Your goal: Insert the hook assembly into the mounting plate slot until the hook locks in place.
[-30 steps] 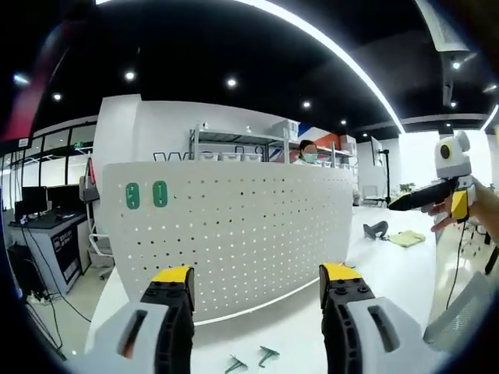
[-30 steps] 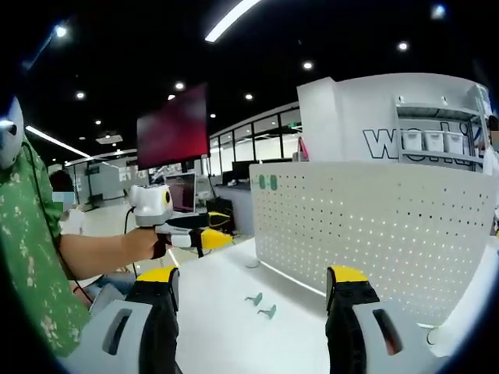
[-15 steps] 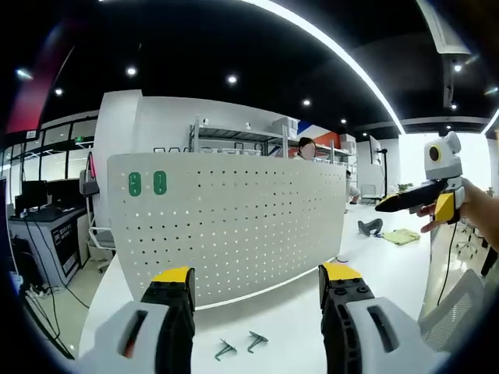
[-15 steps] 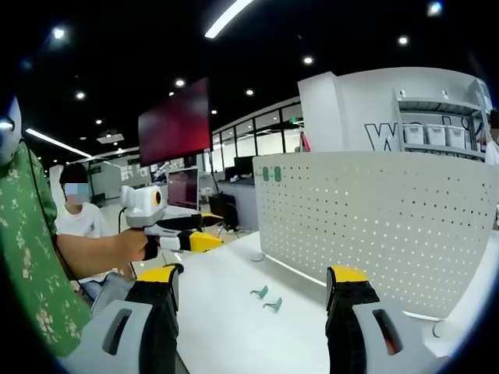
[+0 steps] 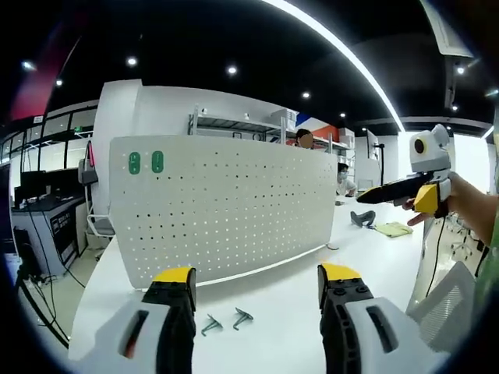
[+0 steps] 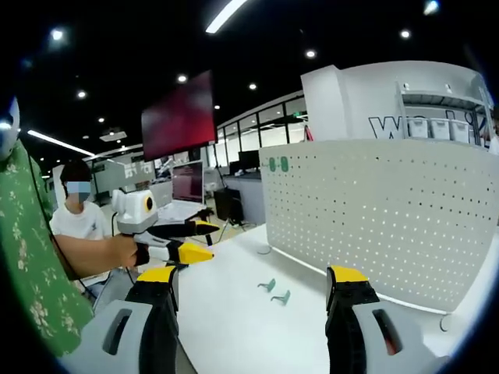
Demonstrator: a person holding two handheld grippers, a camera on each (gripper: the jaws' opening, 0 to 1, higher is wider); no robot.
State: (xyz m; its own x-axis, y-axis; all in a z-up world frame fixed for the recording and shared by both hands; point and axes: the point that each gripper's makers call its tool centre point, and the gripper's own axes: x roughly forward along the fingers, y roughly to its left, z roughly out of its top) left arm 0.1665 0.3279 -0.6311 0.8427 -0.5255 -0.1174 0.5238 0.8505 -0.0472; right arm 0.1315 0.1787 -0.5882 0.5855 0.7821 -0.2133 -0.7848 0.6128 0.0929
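1. Two small teal hooks point(image 5: 226, 320) lie side by side on the white table point(image 5: 281, 300), between the left gripper point(image 5: 253, 292) jaws.
2. Their orientation is too small to tell.
3. The white pegboard point(image 5: 226, 210) stands upright beyond them.
4. Both the left gripper and the right gripper point(image 6: 253, 292) gape, empty.

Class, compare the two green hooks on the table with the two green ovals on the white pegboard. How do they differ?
The hooks lie loose on the white table in front of the pegboard; the ovals sit high in the board's corner. The hooks are thin and bent; the ovals are flat and rounded. The hooks look a duller green than the ovals. Both come as side-by-side pairs.
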